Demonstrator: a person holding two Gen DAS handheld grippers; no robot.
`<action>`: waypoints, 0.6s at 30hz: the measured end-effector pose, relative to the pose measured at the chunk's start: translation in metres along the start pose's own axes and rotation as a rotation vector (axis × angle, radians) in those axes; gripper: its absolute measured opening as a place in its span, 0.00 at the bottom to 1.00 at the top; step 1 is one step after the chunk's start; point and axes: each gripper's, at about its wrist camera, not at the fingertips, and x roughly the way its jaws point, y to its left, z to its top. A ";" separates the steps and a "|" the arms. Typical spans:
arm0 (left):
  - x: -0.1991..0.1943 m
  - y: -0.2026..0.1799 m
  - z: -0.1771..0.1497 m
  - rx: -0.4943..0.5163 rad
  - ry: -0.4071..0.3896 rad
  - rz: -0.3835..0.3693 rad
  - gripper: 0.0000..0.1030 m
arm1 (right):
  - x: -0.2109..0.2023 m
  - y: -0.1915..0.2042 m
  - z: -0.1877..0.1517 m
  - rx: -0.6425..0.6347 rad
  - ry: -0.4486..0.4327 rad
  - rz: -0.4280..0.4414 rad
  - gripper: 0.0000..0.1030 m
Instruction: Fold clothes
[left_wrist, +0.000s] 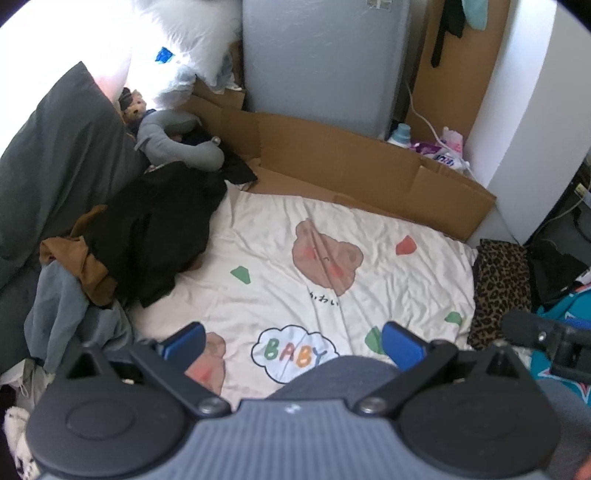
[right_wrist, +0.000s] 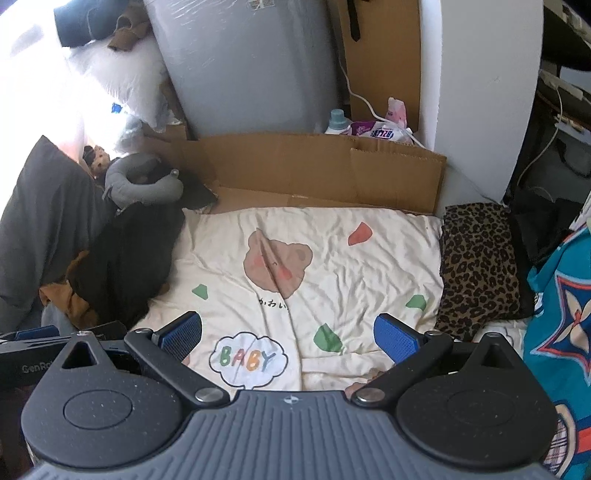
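Note:
A heap of unfolded clothes (left_wrist: 147, 236) lies at the left of the bed: black garments on top, a brown one (left_wrist: 83, 266) and a grey-blue one (left_wrist: 62, 310) below. The same heap (right_wrist: 125, 258) shows at the left in the right wrist view. A folded leopard-print garment (right_wrist: 476, 269) rests at the bed's right edge, also seen as the leopard-print piece (left_wrist: 502, 288). My left gripper (left_wrist: 291, 343) is open above the cream bedspread (left_wrist: 280, 236), nothing between its blue pads. My right gripper (right_wrist: 288, 336) is open too, empty, over the bedspread (right_wrist: 332, 258).
A cardboard sheet (left_wrist: 351, 166) stands along the bed's far side before a grey appliance (left_wrist: 317, 62). A dark pillow (left_wrist: 55, 166) and grey neck pillow (left_wrist: 177, 144) sit at the far left. Teal patterned fabric (right_wrist: 561, 314) lies at the right. Bottles and packets (right_wrist: 373, 125) stand behind the cardboard.

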 end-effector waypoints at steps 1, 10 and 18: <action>0.001 0.001 -0.001 -0.012 0.003 0.005 1.00 | 0.001 0.001 0.000 -0.012 0.004 -0.003 0.99; 0.007 -0.013 -0.001 0.046 0.008 0.024 1.00 | 0.013 -0.003 -0.002 -0.012 0.065 0.068 0.99; 0.020 -0.012 0.004 0.047 0.053 0.041 1.00 | 0.023 -0.002 0.000 -0.013 0.098 0.080 0.99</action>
